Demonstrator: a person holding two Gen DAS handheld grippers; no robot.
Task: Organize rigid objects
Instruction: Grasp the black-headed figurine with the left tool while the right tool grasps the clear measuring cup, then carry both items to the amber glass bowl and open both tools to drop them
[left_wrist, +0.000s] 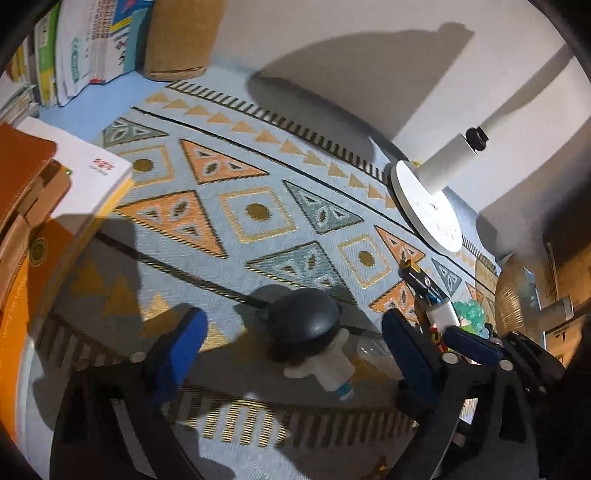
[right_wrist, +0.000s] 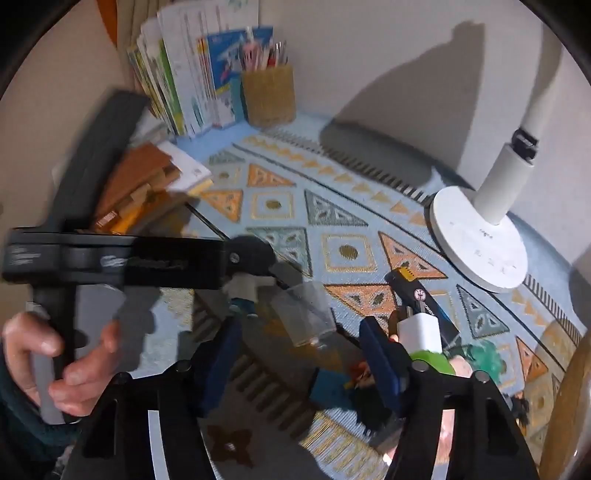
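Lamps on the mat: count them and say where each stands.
1. The white lamp stands at the mat's far right edge, near the wall, beyond the black trimmer. Others could be hidden outside both views.

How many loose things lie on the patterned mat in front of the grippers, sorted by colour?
Black and white: 1, the black-domed toy figure with white body
Clear: 1, the transparent plastic cup
White: 2, the small white charger block and the round white lamp base
Total: 4
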